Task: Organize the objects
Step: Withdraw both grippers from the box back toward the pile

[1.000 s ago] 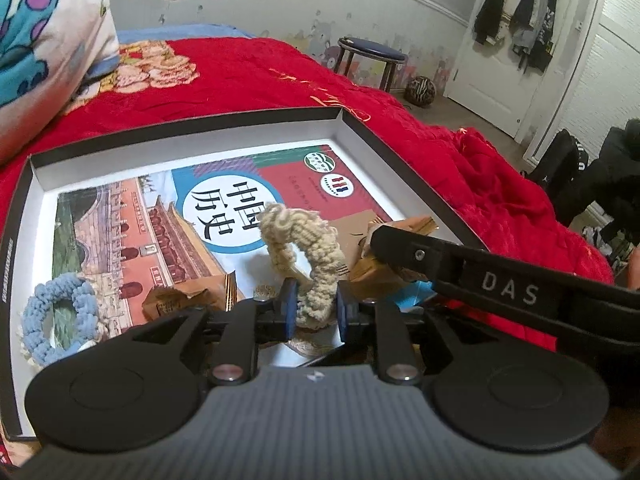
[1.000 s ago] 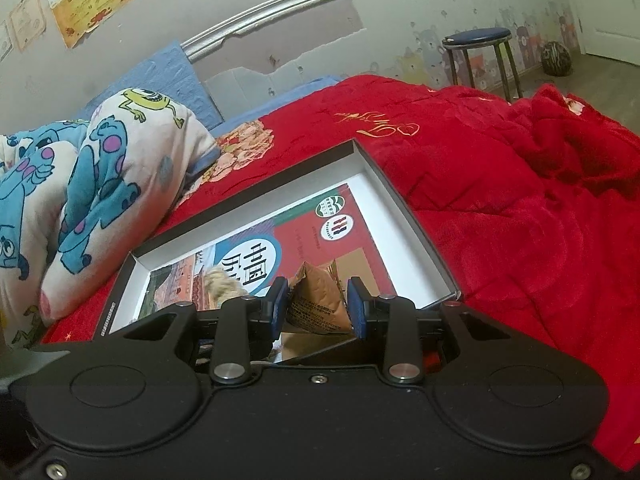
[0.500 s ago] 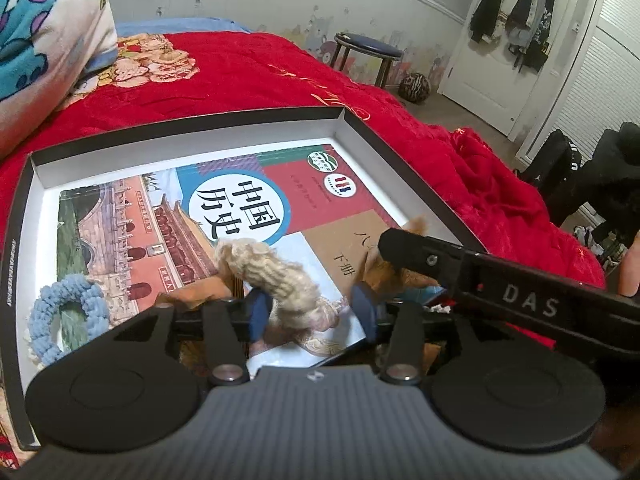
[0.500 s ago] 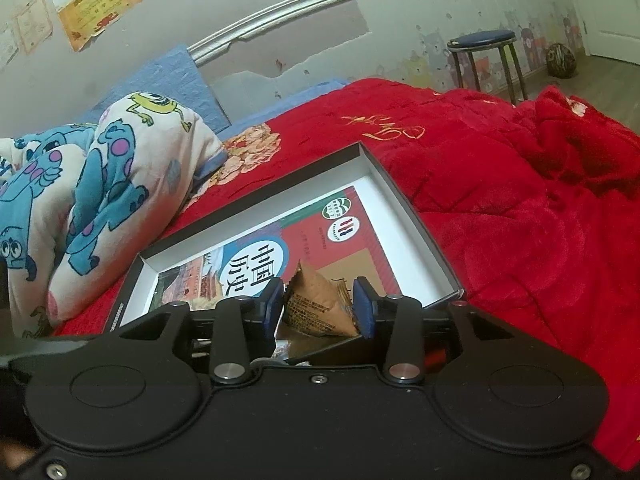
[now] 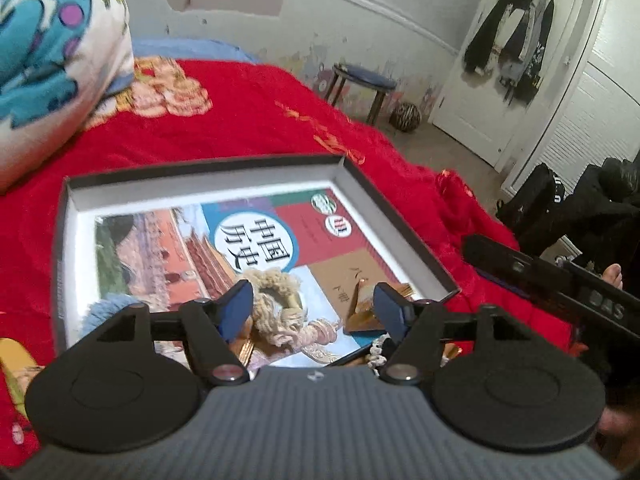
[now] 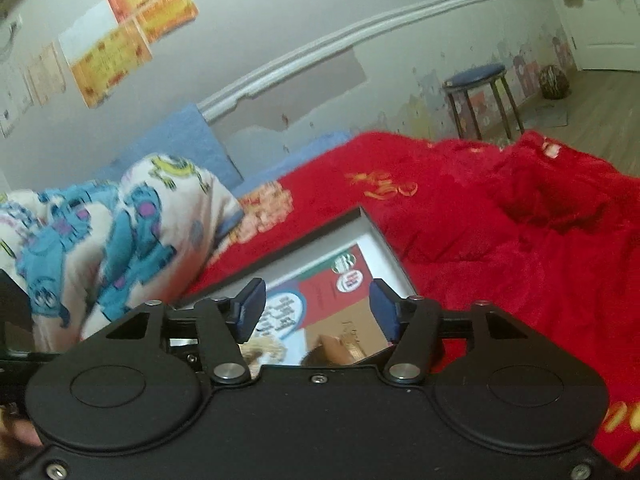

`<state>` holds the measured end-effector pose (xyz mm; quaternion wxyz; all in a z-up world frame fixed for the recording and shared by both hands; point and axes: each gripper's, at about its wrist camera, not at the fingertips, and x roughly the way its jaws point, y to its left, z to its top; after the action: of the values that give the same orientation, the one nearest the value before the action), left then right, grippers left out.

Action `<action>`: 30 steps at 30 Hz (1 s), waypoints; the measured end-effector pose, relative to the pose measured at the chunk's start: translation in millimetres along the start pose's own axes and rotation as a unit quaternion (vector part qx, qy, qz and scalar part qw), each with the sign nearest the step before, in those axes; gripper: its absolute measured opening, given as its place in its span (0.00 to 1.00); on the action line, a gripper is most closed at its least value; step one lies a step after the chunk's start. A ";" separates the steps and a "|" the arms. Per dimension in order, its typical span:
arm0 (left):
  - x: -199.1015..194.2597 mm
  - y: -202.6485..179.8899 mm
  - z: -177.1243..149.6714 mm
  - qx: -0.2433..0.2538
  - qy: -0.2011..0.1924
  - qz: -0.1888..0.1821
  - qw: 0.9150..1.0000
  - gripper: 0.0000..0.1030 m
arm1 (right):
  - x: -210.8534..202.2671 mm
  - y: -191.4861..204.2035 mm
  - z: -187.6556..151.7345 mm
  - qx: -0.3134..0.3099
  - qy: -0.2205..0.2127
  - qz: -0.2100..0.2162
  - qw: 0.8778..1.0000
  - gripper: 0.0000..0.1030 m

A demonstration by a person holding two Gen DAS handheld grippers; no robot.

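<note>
1. Presently, the left gripper [image 5: 314,310] is held above the near edge of the shallow box [image 5: 394,224], angled downward; its jaws are opening and nothing is pressed between the pads.
2. A cream braided ring [image 5: 280,306] is seen lying released on the history book [image 5: 256,240] near the box's near edge, below and between the left fingers.
3. A blue braided ring [image 5: 106,308] is seen near the box's near left corner, partly hidden by the left gripper body.
4. A brown wrapped packet [image 5: 362,304] lies by the box's near right corner, just beside the cream ring.
5. The right gripper [image 6: 316,310] is held tilted slightly downward over the box's near edge; its jaws are opening with nothing clasped, the packet [image 6: 332,350] lying below them.
6. The box rests on the red blanket [image 5: 240,112].
</note>
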<state>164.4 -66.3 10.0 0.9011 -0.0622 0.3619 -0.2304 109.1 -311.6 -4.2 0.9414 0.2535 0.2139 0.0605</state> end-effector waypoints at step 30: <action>-95.2 8.8 -85.7 -0.036 -0.049 0.085 0.995 0.78 | -112.8 -3.2 -31.9 0.042 -0.038 -0.022 0.998 0.57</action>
<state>49.2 -10.1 4.4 0.9314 -0.0749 0.3290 -0.1364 -6.4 -325.0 11.4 0.9384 0.2903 0.1860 0.0212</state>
